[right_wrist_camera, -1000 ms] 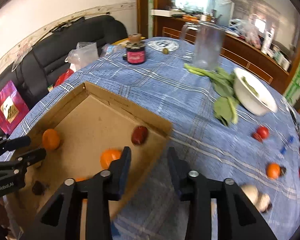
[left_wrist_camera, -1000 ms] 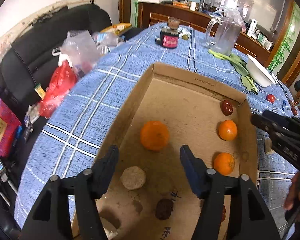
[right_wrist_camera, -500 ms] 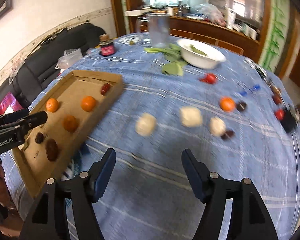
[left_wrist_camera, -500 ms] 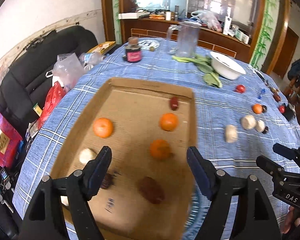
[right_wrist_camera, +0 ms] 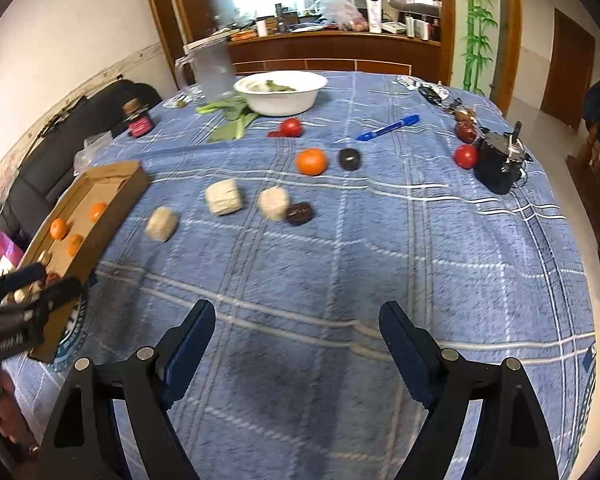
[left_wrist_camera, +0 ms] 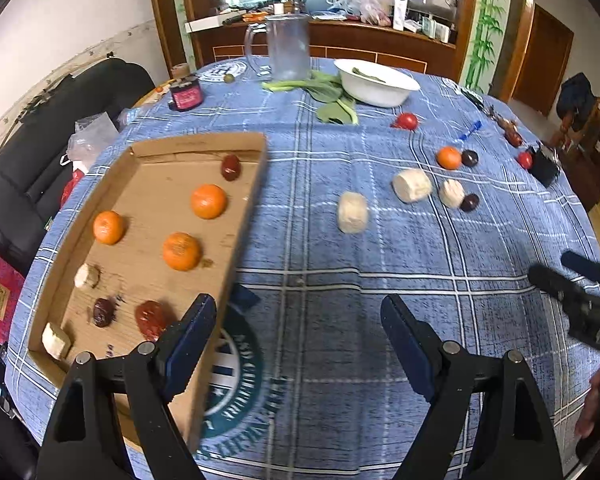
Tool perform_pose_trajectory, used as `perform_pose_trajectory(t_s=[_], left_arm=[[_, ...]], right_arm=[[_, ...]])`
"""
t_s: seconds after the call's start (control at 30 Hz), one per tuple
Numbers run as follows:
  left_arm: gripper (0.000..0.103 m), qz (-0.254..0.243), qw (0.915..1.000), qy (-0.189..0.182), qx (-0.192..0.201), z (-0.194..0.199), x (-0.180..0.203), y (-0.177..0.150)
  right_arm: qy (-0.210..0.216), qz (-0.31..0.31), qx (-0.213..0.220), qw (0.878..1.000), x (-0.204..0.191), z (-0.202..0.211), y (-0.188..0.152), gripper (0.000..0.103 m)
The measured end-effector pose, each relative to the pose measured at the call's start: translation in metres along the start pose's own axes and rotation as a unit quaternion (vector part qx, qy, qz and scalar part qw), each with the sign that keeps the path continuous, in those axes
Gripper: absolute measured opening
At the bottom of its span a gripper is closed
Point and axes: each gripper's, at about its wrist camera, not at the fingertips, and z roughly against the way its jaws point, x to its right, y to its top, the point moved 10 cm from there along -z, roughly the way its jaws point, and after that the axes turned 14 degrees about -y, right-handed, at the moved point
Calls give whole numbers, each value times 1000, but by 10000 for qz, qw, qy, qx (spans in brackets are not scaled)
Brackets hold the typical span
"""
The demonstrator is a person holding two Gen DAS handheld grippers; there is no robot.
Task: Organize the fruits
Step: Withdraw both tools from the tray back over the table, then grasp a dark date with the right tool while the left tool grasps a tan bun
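presently: left gripper (left_wrist_camera: 298, 344), right gripper (right_wrist_camera: 296, 348) both empty, jaws opening, for the loose round orange tangerine (right_wrist_camera: 311, 161) well ahead; shallow brown cardboard tray (left_wrist_camera: 100, 194) to their left collects fruit.

Cardboard tray (right_wrist_camera: 112, 188) partly hidden by left gripper (right_wrist_camera: 32, 284), pitcher (right_wrist_camera: 212, 68) blurred

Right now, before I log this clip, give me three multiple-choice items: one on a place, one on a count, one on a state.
1. Where does the lone orange outside the cardboard tray lie?
A) in the white bowl
B) on the blue cloth beside a dark round fruit
C) in the pitcher

2. How many oranges are in the tray?
A) one
B) three
C) five

3. What do the right gripper jaws hold?
A) nothing
B) the blue pen
C) a tomato

B: it touches only cloth, near the dark fruit.
B: three show inside.
A: only cloth shows between the opening jaws.
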Motion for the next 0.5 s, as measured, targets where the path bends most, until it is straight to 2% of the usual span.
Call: perform_pose_trajectory(t_s=[0.2, 0.4, 0.5], left_arm=[[84, 94, 9998, 8, -154, -8, 3, -7], [84, 159, 9994, 64, -287, -16, 0, -10], [84, 184, 9993, 40, -337, -21, 1, -9]], right_arm=[[77, 104, 62, 9999, 7, -33, 26, 87], [128, 658, 144, 9976, -10, -69, 48, 87], [355, 835, 150, 9958, -21, -80, 52, 87]])
